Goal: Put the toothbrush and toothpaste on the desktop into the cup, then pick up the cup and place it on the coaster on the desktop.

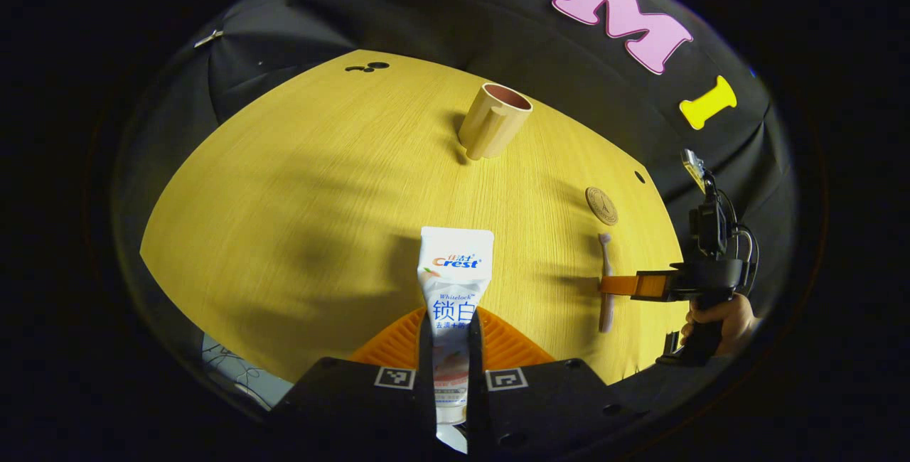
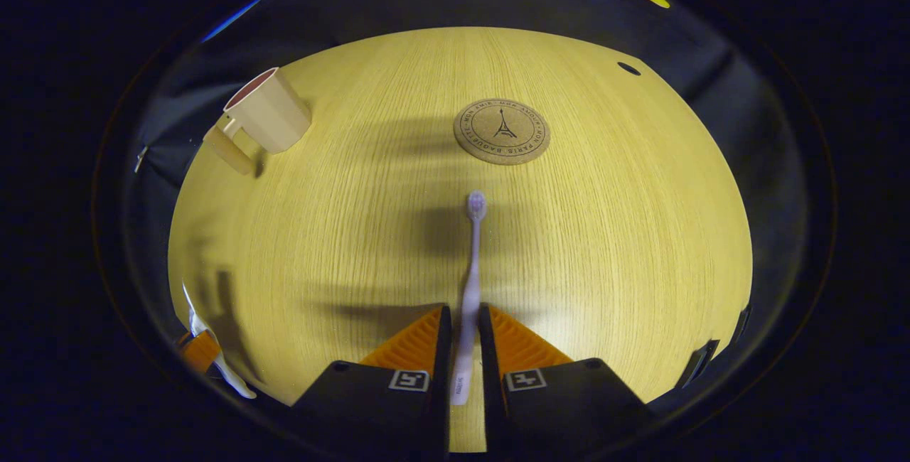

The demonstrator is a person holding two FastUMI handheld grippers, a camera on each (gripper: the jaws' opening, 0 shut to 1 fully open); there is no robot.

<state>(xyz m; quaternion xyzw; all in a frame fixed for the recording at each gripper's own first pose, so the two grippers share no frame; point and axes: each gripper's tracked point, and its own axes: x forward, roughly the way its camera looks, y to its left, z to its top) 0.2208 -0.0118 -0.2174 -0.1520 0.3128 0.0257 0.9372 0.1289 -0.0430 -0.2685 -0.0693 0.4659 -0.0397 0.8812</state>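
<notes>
Your left gripper (image 1: 451, 348) is pinching the toothpaste (image 1: 453, 298) low on its body, near the cap end, with both fingers pressed against its sides; the flat crimped end points forward over the desk (image 1: 298, 192). The tube is soft — it will probably dent under a hard squeeze and its glossy skin may slide, so hold it just firmly enough. It looks light, and the free end may droop or swing as you tilt it.

Your right gripper (image 2: 463, 348) has closed on the toothbrush (image 2: 470, 284) at the handle's rear part, the shaft running straight out between the fingers, bristle head forward and aimed toward the coaster (image 2: 502, 131). The brush is thin, stiff and very light; a narrow handle like that can twist in the grip, so keep the pinch square. Whether it is lifted clear of the desk I cannot tell.

The cup (image 1: 493, 121) stands upright toward the far side of the desk, mouth open, handle turned toward you in the left gripper view — well apart from both grippers. In the right gripper view it sits far to the left. It looks like a rigid, light cup that could tip if nudged at the rim, so lower each item in from above, long end down. The coaster lies flat and bare, just beyond the brush head.
</notes>
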